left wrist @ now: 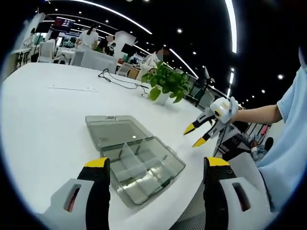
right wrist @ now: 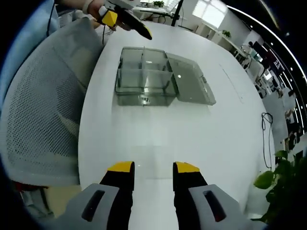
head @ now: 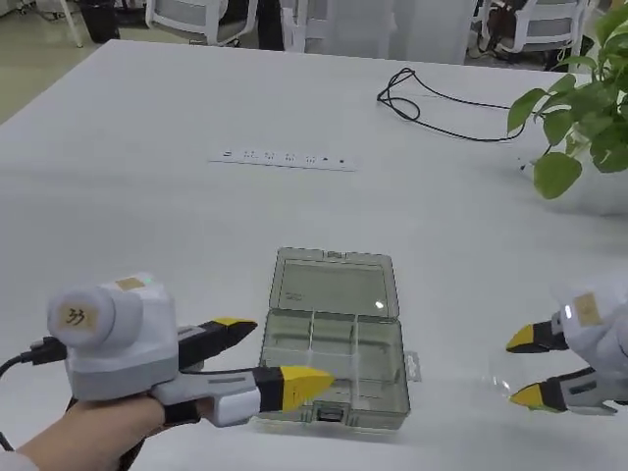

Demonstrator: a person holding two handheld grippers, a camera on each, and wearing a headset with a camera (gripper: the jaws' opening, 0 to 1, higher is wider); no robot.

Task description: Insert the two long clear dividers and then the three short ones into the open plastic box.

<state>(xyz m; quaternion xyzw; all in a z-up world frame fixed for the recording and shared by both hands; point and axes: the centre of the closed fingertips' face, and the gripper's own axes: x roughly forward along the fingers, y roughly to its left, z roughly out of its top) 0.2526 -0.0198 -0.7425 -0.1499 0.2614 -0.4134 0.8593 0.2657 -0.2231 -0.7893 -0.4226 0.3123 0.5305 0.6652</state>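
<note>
On the table: open plastic box [head: 373, 410] sits near the front edge of the white table [head: 147, 196], lid [head: 334, 285] flipped flat back, away from me.
Inside the box: clear dividers [head: 312, 343] are already standing in it and split the tray into small cells. I can make out one wall along the length and a couple of short cross walls in the head view.
Count: honestly can't tell. It's clear plastic on clear plastic, so whether all five are seated is beyond me.
Left gripper: left gripper [head: 291, 353] hovers just over the box's front-left corner, jaws spread wide, nothing between them.
Right gripper: right gripper [head: 512, 370] is well off to the right of the box, jaws fairly wide too, nothing in them.
Loose parts: a faint clear outline on the table by the right gripper might be a leftover divider, or just glare.
Progress guess: mostly done, going by the grid that's already in there.
What's left: if that faint shape really is a divider, it needs picking up and slotting in; otherwise just check each wall is pushed fully down.
Background stuff: power strip [head: 285, 157], black cable [head: 432, 103] and a plant [head: 579, 118] farther back, all well clear of the work.
</note>
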